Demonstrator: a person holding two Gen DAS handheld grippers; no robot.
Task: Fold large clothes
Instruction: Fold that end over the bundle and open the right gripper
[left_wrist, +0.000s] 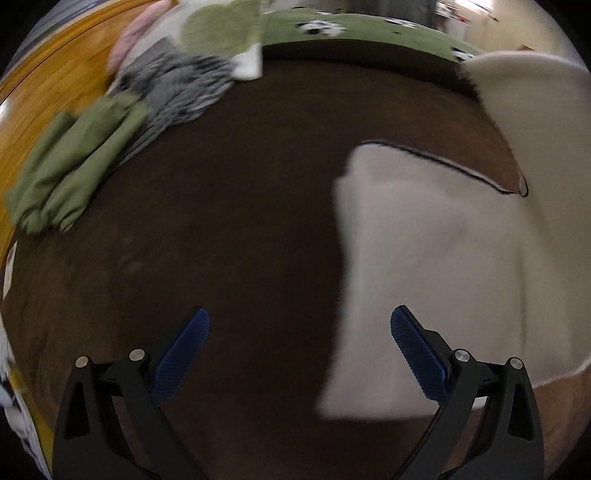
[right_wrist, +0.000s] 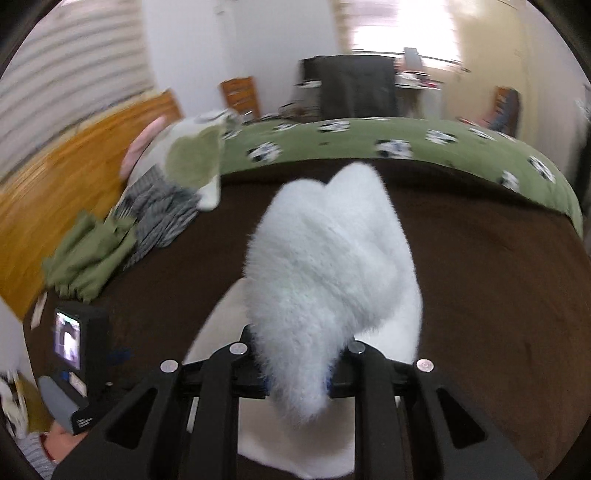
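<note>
A large white fleece garment (left_wrist: 432, 266) lies partly spread over the brown blanket (left_wrist: 229, 206) on the bed, with a dark-trimmed edge toward the far side. My left gripper (left_wrist: 299, 332) hangs open above the blanket, its blue pads (left_wrist: 184, 350) wide apart and nothing between them; the garment's left edge runs just inside the right finger. In the right wrist view my right gripper (right_wrist: 297, 373) is shut on a bunched fold of the fluffy white garment (right_wrist: 328, 258), lifted above the bed. The left gripper's body and camera screen (right_wrist: 79, 354) show at lower left.
A heap of clothes lies at the bed's left side: green cloth (left_wrist: 74, 166), a striped grey piece (left_wrist: 177, 96), a green-and-white item (left_wrist: 225, 37). A wooden headboard (right_wrist: 66, 173) stands at left. A green panda-print cover (right_wrist: 369, 144) lines the far edge, with a dark chair (right_wrist: 354, 88) beyond.
</note>
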